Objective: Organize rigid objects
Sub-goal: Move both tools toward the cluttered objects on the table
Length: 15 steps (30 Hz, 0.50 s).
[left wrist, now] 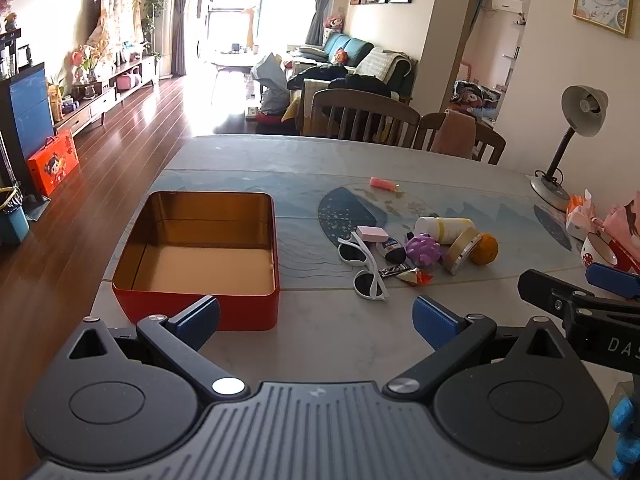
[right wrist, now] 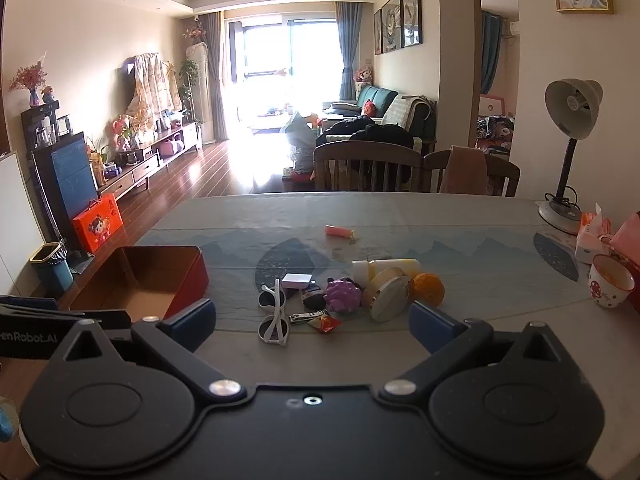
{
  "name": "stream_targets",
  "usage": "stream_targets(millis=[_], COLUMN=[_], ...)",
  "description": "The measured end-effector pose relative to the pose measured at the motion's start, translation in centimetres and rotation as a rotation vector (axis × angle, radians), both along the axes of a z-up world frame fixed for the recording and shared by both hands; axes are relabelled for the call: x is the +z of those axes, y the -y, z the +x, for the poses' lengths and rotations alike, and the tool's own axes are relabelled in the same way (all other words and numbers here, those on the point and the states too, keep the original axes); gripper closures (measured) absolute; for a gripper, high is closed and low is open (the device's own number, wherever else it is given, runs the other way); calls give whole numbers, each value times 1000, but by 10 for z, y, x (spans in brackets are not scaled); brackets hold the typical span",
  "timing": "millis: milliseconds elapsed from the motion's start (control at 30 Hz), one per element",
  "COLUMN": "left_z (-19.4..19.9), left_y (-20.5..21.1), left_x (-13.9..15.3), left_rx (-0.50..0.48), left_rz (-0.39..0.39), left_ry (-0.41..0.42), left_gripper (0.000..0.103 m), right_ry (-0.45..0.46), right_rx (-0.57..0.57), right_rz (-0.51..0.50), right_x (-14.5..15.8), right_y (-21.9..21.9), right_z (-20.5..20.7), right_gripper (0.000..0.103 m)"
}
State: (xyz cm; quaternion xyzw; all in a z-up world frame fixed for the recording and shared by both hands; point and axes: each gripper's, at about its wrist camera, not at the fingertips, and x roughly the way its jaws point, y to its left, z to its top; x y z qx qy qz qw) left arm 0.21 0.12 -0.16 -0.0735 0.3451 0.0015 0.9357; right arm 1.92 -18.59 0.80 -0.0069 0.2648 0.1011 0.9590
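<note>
An open red tin box (left wrist: 200, 308) with a gold inside stands empty at the table's front left; it also shows in the right wrist view (right wrist: 188, 284). A cluster lies to its right: white sunglasses (left wrist: 366, 264) (right wrist: 274, 316), a pink box (left wrist: 372, 233), a purple toy (left wrist: 424, 250) (right wrist: 344, 294), a white bottle (left wrist: 442, 229), a round tin (left wrist: 462, 254) (right wrist: 388, 292), an orange (left wrist: 486, 249) (right wrist: 429, 289), nail clippers (right wrist: 306, 316). My left gripper (left wrist: 316, 320) is open and empty before the box. My right gripper (right wrist: 312, 320) is open and empty before the cluster.
A pink tube (left wrist: 384, 184) lies alone farther back. A desk lamp (left wrist: 576, 136), tissue pack (right wrist: 592, 236) and mug (right wrist: 610, 282) stand at the right edge. Two wooden chairs (left wrist: 360, 116) stand behind the table. The table's left edge drops to wooden floor.
</note>
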Motion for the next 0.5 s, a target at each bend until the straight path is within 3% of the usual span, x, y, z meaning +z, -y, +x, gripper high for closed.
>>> stream_targets(millis=[500], left_z=[3], left_y=[2], left_x=[0], left_rx=[-8], left_rz=[-3], left_ry=[12], left_gripper=[0], right_ry=[-6], right_rx=[21], right_rz=[13], right_x=[0], right_y=[0], right_z=[2], right_gripper=[0])
